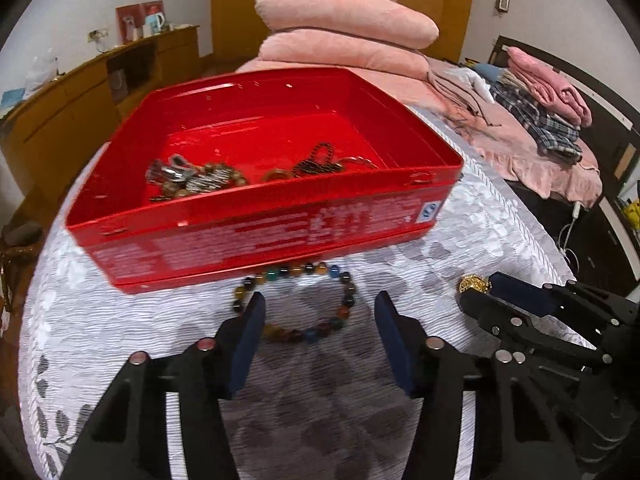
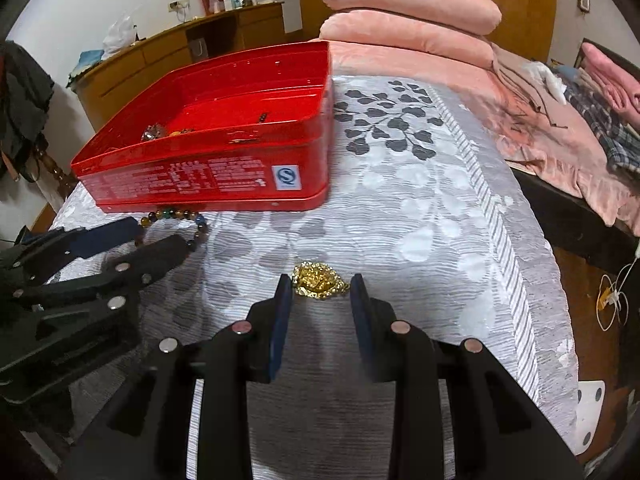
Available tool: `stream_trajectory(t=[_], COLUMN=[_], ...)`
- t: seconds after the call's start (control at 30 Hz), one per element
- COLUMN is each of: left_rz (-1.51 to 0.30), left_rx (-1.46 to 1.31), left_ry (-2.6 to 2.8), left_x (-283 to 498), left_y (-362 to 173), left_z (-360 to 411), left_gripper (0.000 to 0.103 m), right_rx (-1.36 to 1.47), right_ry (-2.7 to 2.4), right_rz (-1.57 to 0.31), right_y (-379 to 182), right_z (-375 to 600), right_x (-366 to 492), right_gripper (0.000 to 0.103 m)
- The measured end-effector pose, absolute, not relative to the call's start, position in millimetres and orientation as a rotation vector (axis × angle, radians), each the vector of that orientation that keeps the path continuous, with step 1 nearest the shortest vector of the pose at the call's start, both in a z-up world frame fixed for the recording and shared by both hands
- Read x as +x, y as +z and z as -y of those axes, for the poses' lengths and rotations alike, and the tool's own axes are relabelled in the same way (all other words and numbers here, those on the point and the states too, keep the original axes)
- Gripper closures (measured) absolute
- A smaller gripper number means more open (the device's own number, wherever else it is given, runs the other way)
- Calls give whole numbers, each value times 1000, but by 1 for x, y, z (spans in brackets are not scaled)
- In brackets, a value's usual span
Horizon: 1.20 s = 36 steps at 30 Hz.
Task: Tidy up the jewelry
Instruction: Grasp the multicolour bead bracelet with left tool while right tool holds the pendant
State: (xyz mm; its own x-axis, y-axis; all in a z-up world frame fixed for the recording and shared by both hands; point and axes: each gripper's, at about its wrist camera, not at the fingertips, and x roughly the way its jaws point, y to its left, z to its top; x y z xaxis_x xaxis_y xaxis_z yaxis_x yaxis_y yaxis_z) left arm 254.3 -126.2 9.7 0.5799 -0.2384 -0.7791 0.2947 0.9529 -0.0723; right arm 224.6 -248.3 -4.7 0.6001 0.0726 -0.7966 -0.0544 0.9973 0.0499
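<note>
My left gripper [image 1: 320,312] sits spread, straddling the multicolour bead bracelet [image 1: 296,304] lying by the red tin box [image 1: 256,232]; right gripper [image 2: 320,292] fingers flank the gold chain clump [image 2: 318,280], not visibly pinching.

glossy red metal tin [image 1: 256,236], ribbed woven cloth [image 2: 420,200], polished beads [image 1: 348,292]

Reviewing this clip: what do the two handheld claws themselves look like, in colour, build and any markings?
Both match. The left claw and right claw have matte black angular bodies with cut-out slots, and flat dark blue pads lining the inner faces of the fingers. Small round silver discs sit on top of the finger links. No cables, labels, sleeves or hands are visible in either view.
</note>
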Motion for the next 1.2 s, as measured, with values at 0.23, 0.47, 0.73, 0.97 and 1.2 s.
stream_trajectory(t=[0.23,0.47,0.73,0.97,1.2], left_rz=[-923,-908,-877,-822,-789], left_rx=[99,110,24,-5,-31], left_ry=[-290,-308,-326,-321,-322], left_x=[260,256,242,233,231], left_y=[-1,0,13,36,50], left_z=[134,134,109,91,84], left_gripper=[69,95,95,95,95], right_rx=[38,43,39,32,17], right_ry=[72,84,98,128,145], right_rz=[-921,-921,-899,-871,-853], right_y=[-6,-7,0,16,28], right_z=[258,257,252,240,231], right_x=[224,225,221,219,220], right_gripper=[74,74,74,74,74])
